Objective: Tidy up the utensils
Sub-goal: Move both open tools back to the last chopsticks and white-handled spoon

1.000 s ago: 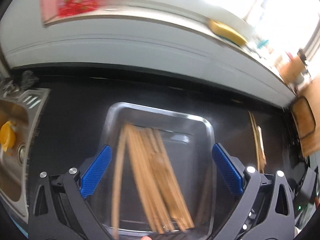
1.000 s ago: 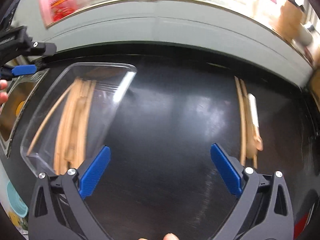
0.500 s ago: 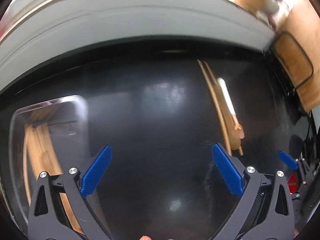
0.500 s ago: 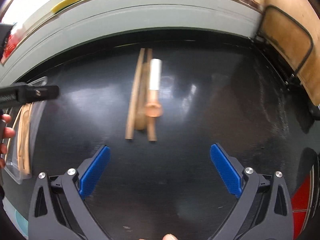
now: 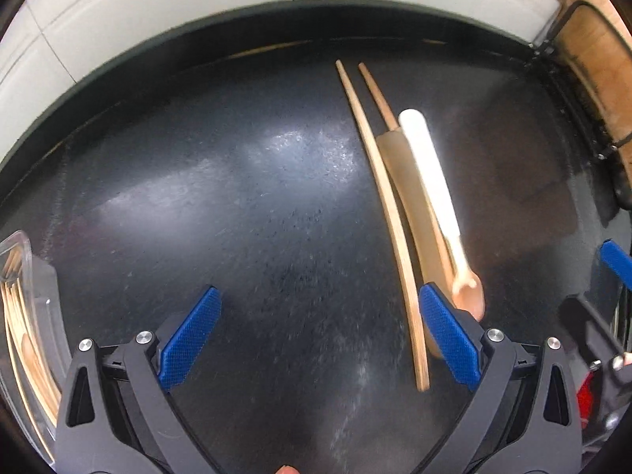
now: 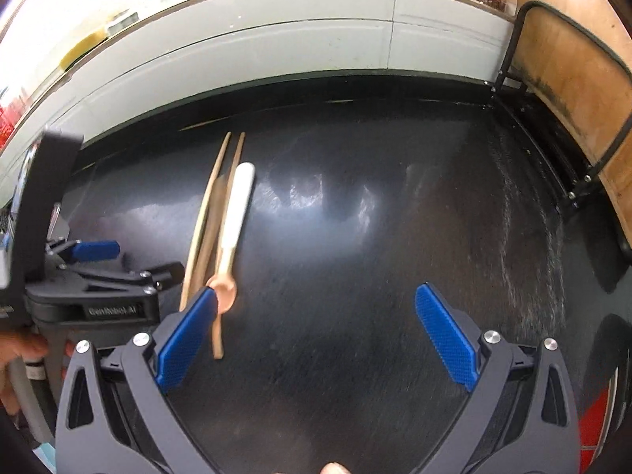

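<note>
On the counter: two loose chopsticks (image 5: 389, 213), one white-handled spoon (image 5: 434, 181), one clear tray (image 5: 23, 245).

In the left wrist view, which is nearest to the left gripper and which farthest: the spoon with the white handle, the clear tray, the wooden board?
From the left gripper:
1. Spoon, just right of its right finger.
2. Clear tray, at the far left edge.
3. Wooden board, top right corner, against the wall.

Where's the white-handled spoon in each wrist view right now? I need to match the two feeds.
Left wrist: the white-handled spoon lies right of centre, its bowl just above the left gripper's right fingertip.
Right wrist: the spoon lies left of centre, its bowl at the right gripper's left fingertip.
Shared landmark: the wooden chopsticks alongside it.
</note>
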### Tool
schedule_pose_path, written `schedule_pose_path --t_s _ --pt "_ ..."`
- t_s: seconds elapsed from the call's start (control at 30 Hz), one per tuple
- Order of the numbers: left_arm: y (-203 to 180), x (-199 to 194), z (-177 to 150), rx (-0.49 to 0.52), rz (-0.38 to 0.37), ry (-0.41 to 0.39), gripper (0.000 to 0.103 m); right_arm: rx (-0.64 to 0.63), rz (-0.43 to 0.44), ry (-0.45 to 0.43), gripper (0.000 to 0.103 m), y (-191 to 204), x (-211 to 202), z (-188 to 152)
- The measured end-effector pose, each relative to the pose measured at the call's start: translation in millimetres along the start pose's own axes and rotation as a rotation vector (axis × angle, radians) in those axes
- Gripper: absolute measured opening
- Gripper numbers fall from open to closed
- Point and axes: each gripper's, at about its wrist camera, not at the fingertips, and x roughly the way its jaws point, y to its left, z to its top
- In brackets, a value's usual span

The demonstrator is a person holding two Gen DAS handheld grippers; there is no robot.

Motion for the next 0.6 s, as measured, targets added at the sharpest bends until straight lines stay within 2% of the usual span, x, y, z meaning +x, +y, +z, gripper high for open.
schedule_pose_path --t_s 0.17,0.3,0.4,0.6 --pt "-11.6 12.4 18.5 0.041 0.089 -0.015 0.098 -0.011 0.006 0.027 0.097 -11.8 18.3 11.8" --pt "-15.3 18.2 29.1 0.075 0.096 -0.041 0.098 -0.034 0.018 0.049 0.097 -10.7 31.2 15.3" --pt "-8.0 21.8 33.1 0.087 0.094 -0.057 0.098 -0.042 0.035 0.064 0.097 -5.2 39.5 18.0" --pt "32.6 20.7 37.1 0.016 0.113 -0.05 0.098 -0.066 0.067 0.084 0.097 12.7 55.7 30.7"
